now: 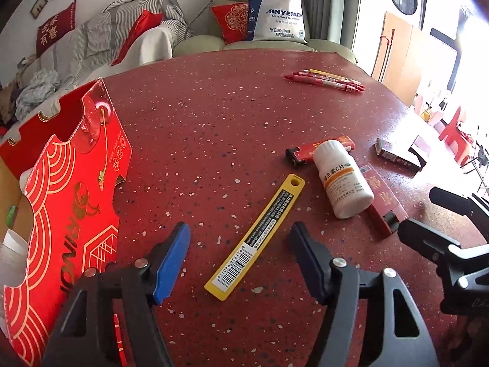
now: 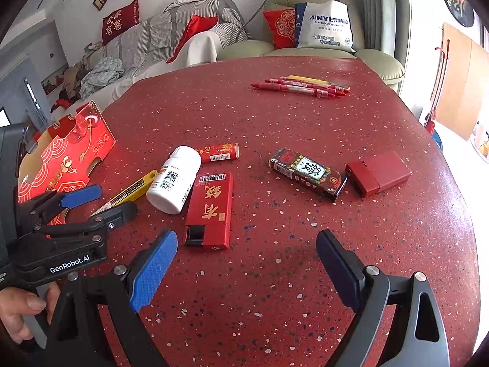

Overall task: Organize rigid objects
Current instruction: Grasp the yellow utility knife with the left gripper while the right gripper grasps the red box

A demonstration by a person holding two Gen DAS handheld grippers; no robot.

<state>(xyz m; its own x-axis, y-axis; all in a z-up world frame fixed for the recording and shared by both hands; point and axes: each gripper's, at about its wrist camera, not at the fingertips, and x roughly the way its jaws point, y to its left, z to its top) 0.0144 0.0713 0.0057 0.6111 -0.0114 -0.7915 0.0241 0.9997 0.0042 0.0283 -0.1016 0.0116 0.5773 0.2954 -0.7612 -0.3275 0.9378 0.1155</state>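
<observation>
Red speckled tabletop (image 1: 214,116), sofa and cushions behind. Nearest the left gripper (image 1: 240,257): a yellow blade case (image 1: 256,238), flat on the table, lying diagonally between the spread fingers, not touched. Likely light, stiff, thin and slick plastic; hard to lift off the surface. Best pinched across its narrow width near the middle, edges against the pads. Left gripper wide open, holding nothing.

Just right of the blade case: a white pill bottle (image 1: 343,180) on its side, round, prone to rolling, smooth; best taken across the body. Touching it, a red lighter (image 2: 218,152) behind and a red flat box (image 2: 211,211) beside it. Farther right of the blade case: a dark patterned pack (image 2: 308,172) and a small red case (image 2: 379,172), near each other. Well beyond: a bunch of pens (image 2: 301,87).

Left of the blade case: an open red gift box (image 1: 70,189), probably the destination; interior mostly cut off, contents unclear.

Right gripper (image 2: 246,270) open too, empty, above bare table. Bottle fill level unknowable.
</observation>
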